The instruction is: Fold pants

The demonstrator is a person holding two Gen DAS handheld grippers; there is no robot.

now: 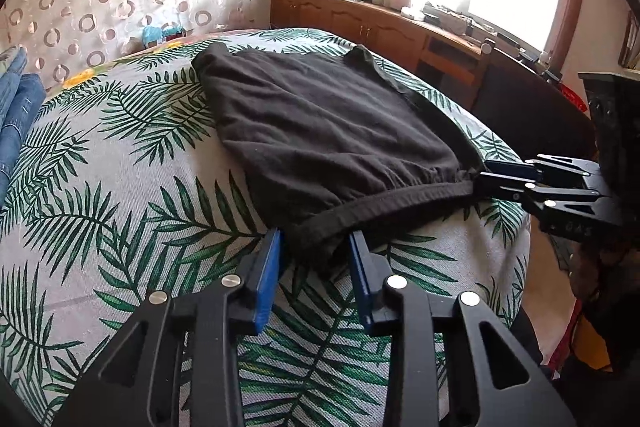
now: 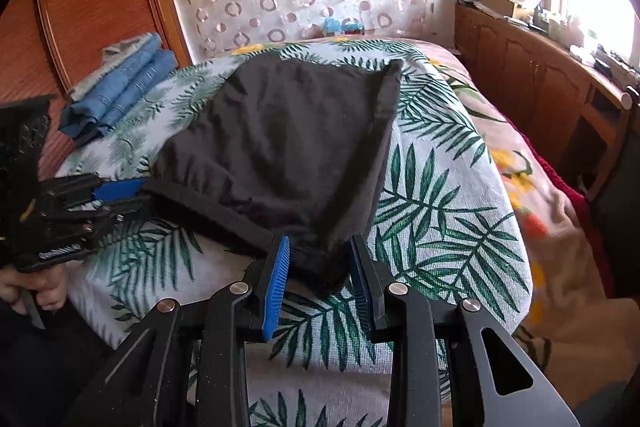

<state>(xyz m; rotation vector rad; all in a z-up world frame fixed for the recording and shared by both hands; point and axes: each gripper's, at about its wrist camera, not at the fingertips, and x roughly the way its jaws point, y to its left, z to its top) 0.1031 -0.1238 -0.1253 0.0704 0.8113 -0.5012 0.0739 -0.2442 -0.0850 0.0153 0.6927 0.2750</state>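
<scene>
Near the bed's (image 1: 120,211) front edge, black pants (image 1: 320,123) lie already doubled; left hand-held gripper (image 1: 316,251) and right hand-held gripper (image 2: 320,255) each pinch a waistband corner, another fold likely remaining.

Black pants (image 1: 320,131) showing as matt soft knit cloth, ribbed waistband (image 1: 396,205) gathering. Bedcover (image 1: 120,187) looking like woven cloth, leaf print. Gripper (image 2: 320,247) frames reading as matt black plastic, pads (image 2: 276,287) ridged blue rubber, pivot pins shining metal. Cabinet (image 2: 540,83) gleaming as glossy wood. Folded jeans (image 2: 120,87) appearing as denim.
</scene>
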